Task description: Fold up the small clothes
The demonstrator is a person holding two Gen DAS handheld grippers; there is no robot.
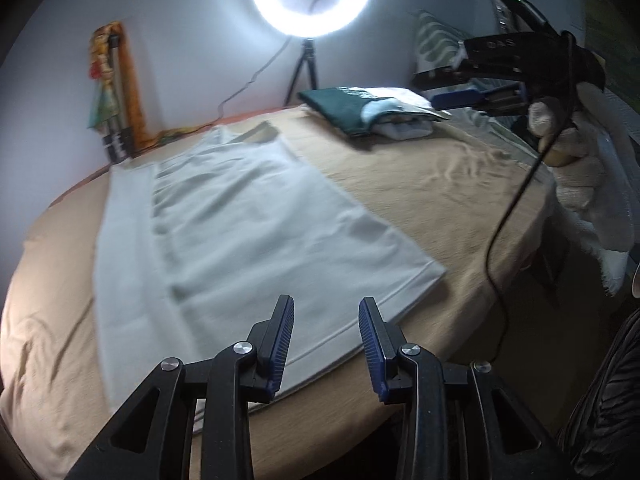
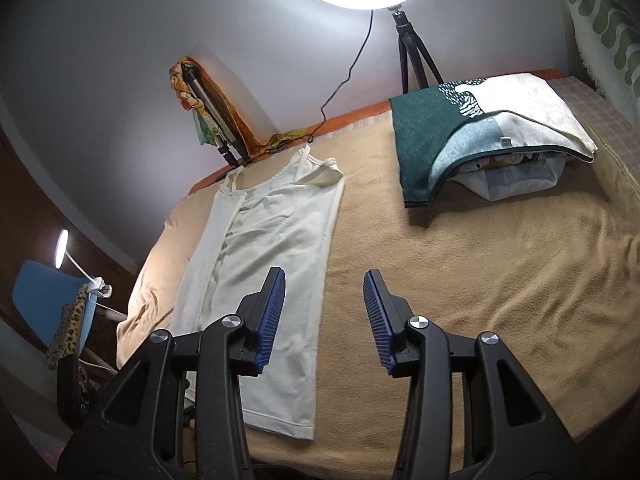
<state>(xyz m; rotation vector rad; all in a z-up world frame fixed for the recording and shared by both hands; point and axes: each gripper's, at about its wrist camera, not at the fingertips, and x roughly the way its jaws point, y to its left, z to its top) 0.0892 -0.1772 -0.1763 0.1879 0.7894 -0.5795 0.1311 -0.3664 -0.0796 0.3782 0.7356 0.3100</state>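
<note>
A white strappy camisole (image 1: 248,224) lies flat on the tan blanket (image 1: 420,176), straps toward the far wall, left side folded in lengthwise. It also shows in the right wrist view (image 2: 272,248). My left gripper (image 1: 326,312) is open and empty, just above the camisole's near hem. My right gripper (image 2: 324,284) is open and empty, held above the camisole's right edge and the blanket (image 2: 460,280). The right gripper also shows in the left wrist view (image 1: 448,88), held high at the right.
A pile of folded clothes topped with a green and white piece (image 2: 480,136) sits at the far right of the bed. A ring light on a tripod (image 2: 408,40) stands at the back wall. A blue chair (image 2: 52,292) and small lamp are at the left.
</note>
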